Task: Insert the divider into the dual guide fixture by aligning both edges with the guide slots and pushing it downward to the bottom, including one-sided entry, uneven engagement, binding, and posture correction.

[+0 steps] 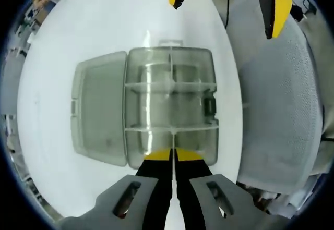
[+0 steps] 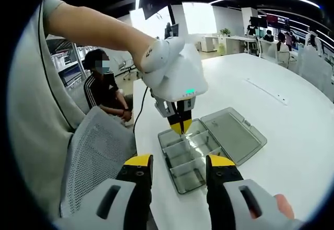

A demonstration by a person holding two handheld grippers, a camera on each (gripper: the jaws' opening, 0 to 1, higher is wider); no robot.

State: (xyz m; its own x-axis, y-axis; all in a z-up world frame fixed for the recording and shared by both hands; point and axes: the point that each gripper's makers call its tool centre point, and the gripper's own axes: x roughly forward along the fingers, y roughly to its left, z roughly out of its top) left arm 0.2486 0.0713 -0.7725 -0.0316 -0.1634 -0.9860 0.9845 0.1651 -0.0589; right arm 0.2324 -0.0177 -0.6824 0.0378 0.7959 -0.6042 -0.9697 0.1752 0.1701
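Observation:
A clear compartment box [image 1: 169, 49] lies on the white table [image 1: 94, 26], its lid [image 1: 99, 110] folded open flat beside it. Fixed partitions cross inside the box. My left gripper [image 1: 172, 155] is shut on a thin clear divider, whose pale edge [image 1: 172, 141] runs out from between the yellow tips into the nearest compartment row. In the right gripper view, that left gripper [image 2: 181, 128] points down onto the box [image 2: 172, 175], held by a person's hand. My right gripper [image 2: 178, 163] hangs open and holds nothing, short of the box; its spread yellow tips [image 1: 227, 0] show above the box.
A grey mesh chair [image 2: 96, 152] stands against the table edge next to the box and also fills the side of the left gripper view [image 1: 282, 110]. A person sits behind it. The open lid [image 2: 235, 133] rests on the table [image 2: 261, 84].

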